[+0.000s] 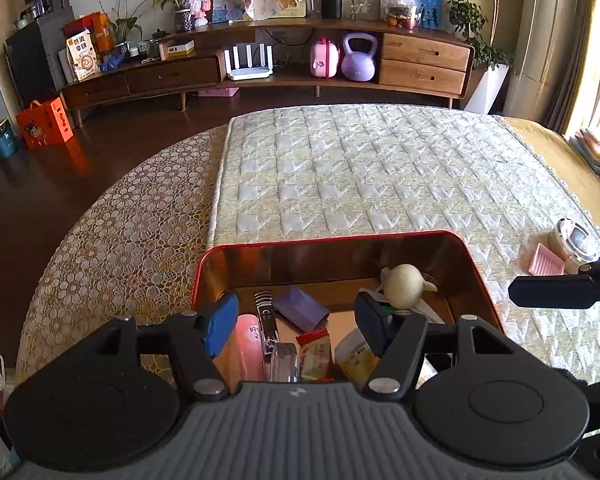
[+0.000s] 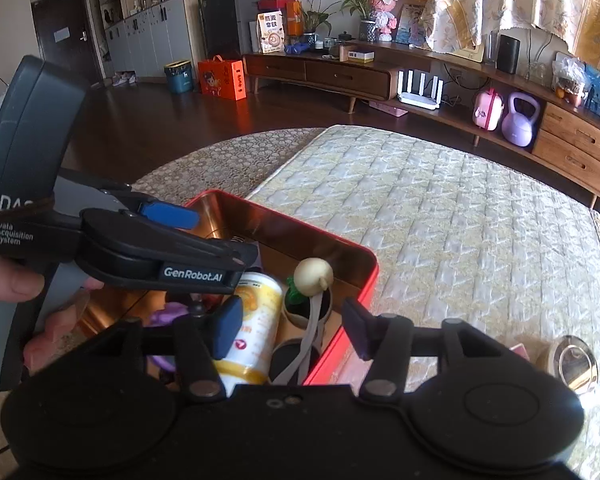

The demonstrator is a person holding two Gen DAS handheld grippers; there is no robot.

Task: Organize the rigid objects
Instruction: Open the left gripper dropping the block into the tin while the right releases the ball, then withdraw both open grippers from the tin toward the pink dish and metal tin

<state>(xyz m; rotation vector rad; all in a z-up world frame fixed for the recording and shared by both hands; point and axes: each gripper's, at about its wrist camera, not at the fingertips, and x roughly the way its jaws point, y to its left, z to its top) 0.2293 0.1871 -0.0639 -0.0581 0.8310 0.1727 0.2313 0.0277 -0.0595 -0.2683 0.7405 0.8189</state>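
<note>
A: What is the work surface, and what room is it?

B: A quilted mat [image 1: 360, 176] laid over a lace tablecloth [image 1: 128, 232], in a living room with dark wood flooring. Along the far wall runs a low wooden TV cabinet [image 1: 268, 64] holding a white router [image 1: 249, 62], a pink toy case [image 1: 324, 57] and a lilac kettlebell [image 1: 359, 56]. An orange gift box [image 1: 45, 123] stands on the floor.

A: What lies near the grippers?

B: A red tin box [image 1: 476, 268] with a coppery inside sits on the mat, under both of them. In it are a cream ball-shaped toy [image 1: 405, 285], a nail clipper [image 1: 265, 312], a purple card [image 1: 300, 307], a red snack packet [image 1: 315, 350] and a yellow-and-white can [image 2: 256, 328]. Just right of the tin lie a pink ridged soap dish [image 1: 545, 261] and a round metal-lidded jar [image 1: 576, 240].

A: And the jaws?

B: The left gripper [image 1: 296, 320] is spread wide above the tin's contents, gripping nothing. The right gripper [image 2: 292, 326] is also wide, straddling the tin's near right corner, empty.
</note>
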